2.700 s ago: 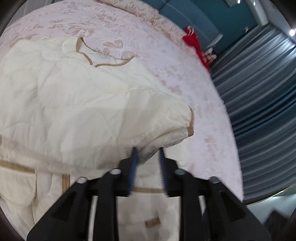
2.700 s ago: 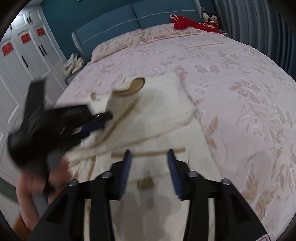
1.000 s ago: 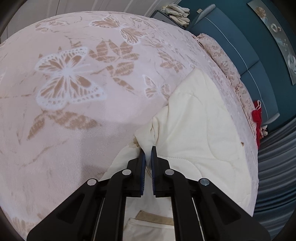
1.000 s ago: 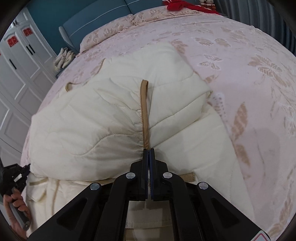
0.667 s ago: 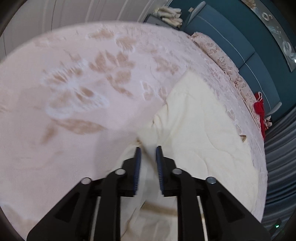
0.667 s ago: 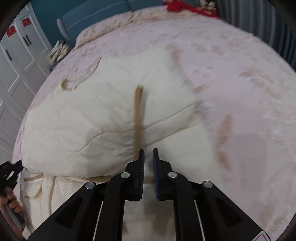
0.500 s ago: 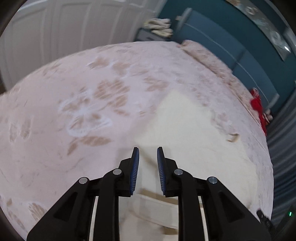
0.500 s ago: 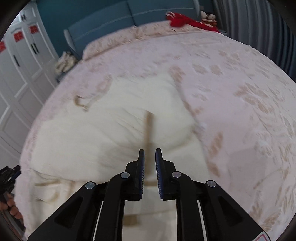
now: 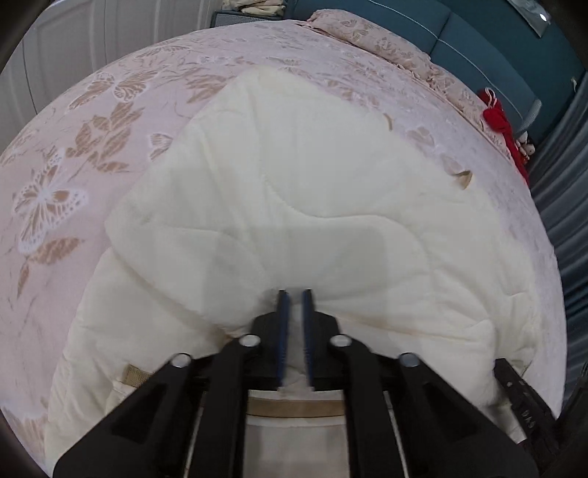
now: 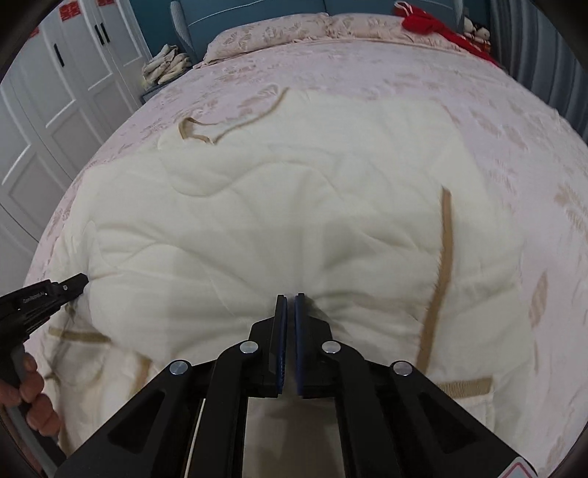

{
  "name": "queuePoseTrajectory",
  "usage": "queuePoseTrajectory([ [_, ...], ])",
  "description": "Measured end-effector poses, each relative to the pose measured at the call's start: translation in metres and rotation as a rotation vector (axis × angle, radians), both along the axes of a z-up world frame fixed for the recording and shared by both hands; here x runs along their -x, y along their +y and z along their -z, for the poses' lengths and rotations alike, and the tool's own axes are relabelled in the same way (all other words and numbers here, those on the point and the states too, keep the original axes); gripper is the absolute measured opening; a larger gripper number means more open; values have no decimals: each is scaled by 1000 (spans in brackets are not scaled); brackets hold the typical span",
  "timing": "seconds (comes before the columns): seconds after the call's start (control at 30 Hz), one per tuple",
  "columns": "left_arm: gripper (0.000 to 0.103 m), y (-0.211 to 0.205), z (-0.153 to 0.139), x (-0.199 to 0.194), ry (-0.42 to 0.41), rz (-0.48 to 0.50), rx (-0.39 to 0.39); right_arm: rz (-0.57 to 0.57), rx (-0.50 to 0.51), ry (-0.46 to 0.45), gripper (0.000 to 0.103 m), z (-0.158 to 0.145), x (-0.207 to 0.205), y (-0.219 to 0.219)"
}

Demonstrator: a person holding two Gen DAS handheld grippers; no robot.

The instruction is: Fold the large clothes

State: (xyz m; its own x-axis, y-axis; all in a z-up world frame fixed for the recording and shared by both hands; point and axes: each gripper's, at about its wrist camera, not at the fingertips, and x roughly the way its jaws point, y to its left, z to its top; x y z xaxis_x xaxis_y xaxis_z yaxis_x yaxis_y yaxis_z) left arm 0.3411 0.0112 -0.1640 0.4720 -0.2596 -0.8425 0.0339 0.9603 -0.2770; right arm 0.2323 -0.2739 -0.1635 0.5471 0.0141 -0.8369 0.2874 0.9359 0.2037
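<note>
1. My left tool [image 9: 294, 294] has its blue-padded jaws drawn almost together, pinching a folded edge of the cream quilted garment [image 9: 312, 184] between the pads.
2. My right tool [image 10: 290, 297] is likewise clamped tight on the same garment [image 10: 294, 206], the fabric gathering into small creases right at its tips.
3. The garment lies spread over the pink butterfly-patterned bedspread [image 10: 459, 81], with tan trim [image 10: 441, 264] running down one side and a tan-edged neckline [image 10: 228, 125] toward the pillows.
4. In the right wrist view I see my left tool [image 10: 40, 298] at the garment's left edge, with fingers [image 10: 33, 400] wrapped round its handle.
5. A red item [image 10: 430, 22] sits at the far corner of the bed near the teal headboard [image 10: 257, 14].
</note>
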Motion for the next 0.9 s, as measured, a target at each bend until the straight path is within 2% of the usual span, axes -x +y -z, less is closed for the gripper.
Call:
queuePoseTrajectory([
  [0.27,1,-2,5,7,-55,71,-66,-2,0,-6,0,5,18,-7],
  [0.37,1,4,0,7,-44,78,-41,29,-11,4,0,1,31,-16],
  [0.43,1,15,-13,7,-20,52,-9,69,26,19,0,-12,38,-22],
  [0.47,1,21,-22,8,-22,41,17,84,48,13,3,-20,39,-24],
  [0.5,2,28,-33,7,-41,33,27,95,68,-5,13,-30,39,-27],
  [0.53,2,32,-45,4,-68,29,18,94,76,-36,16,-44,34,-28],
  [0.67,3,36,-81,-36,-137,10,-48,31,20,-123,17,-77,-13,-19],
  [0.73,4,32,-90,-68,-158,-14,-55,-19,-52,-159,18,-85,-47,-9],
  [0.8,5,25,-92,-98,-150,-31,-68,-62,-134,-181,29,-87,-91,7],
  [0.9,5,24,-83,-138,-93,-67,-13,-115,-97,-157,33,-83,-151,35],
])
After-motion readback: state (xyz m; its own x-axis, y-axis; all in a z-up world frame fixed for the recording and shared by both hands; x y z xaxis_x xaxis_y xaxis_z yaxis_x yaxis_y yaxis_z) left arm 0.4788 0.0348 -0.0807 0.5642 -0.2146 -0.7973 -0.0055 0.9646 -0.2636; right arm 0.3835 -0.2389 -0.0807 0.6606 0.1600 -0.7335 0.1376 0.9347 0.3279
